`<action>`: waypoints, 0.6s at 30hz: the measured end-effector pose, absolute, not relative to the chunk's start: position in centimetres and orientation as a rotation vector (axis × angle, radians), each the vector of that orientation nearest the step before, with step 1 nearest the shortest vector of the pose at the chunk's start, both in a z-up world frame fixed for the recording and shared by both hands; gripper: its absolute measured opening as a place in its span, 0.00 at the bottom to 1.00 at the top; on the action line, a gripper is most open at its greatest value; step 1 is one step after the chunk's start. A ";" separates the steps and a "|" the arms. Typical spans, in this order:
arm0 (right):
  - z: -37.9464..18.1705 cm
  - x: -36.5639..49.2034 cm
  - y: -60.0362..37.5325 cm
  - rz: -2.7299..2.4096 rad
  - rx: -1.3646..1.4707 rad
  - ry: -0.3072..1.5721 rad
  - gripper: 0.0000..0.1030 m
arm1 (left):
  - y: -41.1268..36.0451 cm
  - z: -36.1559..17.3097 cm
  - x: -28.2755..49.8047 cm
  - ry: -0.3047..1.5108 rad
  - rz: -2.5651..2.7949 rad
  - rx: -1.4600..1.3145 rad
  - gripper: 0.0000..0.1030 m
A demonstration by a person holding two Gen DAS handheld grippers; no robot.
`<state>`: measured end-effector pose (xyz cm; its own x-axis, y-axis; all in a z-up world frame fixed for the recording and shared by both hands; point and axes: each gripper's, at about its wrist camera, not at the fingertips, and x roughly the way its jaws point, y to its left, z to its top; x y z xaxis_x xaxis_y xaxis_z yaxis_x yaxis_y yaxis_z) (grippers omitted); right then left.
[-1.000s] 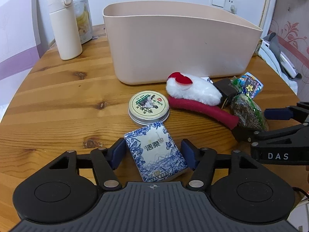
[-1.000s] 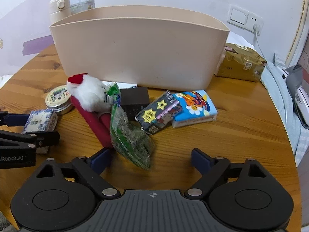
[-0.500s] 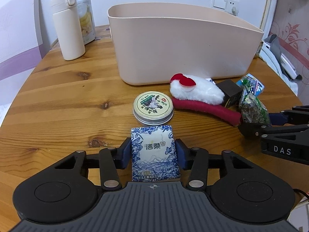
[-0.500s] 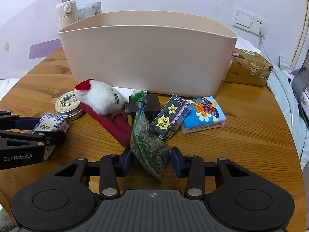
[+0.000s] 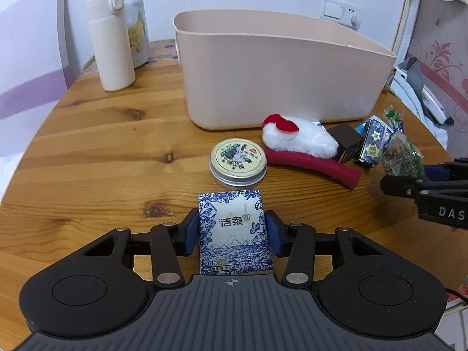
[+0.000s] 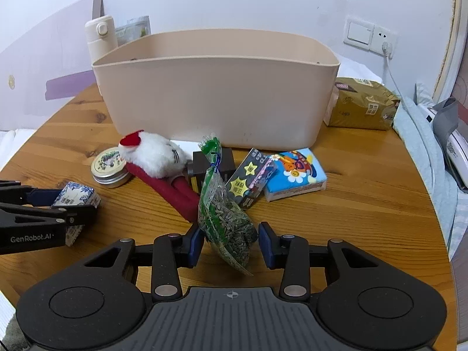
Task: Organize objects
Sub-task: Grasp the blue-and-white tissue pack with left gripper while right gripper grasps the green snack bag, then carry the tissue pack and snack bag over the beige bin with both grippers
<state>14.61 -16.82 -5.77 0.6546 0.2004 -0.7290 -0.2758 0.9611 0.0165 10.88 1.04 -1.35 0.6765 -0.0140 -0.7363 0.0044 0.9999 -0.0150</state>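
tissues (image 5: 234,228) sit clamped in the left gripper (image 5: 232,232), seed bag (image 6: 225,219) clamped in the right gripper (image 6: 229,241), both near the desk's front edge, likely bound for the bin (image 6: 216,99) behind.

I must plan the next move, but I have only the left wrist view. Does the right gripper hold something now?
Observer: Yes. The right wrist view shows the right gripper shut on the seed bag, which stands upright between its pads.
Operator: Is anything hidden from me at the far right?
Observer: A gold tissue pack lies on the table, to the right of the beige bin.
Operator: And what is behind the black star packet?
Observer: A blue cartoon tissue pack lies flat there, against that packet.
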 end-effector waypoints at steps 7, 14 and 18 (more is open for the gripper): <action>-4.7 14.3 -17.5 0.259 -0.089 0.786 0.38 | 1.2 -0.4 10.9 0.809 -0.010 -0.009 0.47; -3.3 14.3 -18.6 0.238 -0.072 0.747 0.38 | 1.6 1.3 10.9 0.768 -0.009 -0.011 0.47; -2.5 14.4 -19.1 0.228 -0.069 0.728 0.38 | 1.9 2.4 11.1 0.743 -0.007 -0.017 0.47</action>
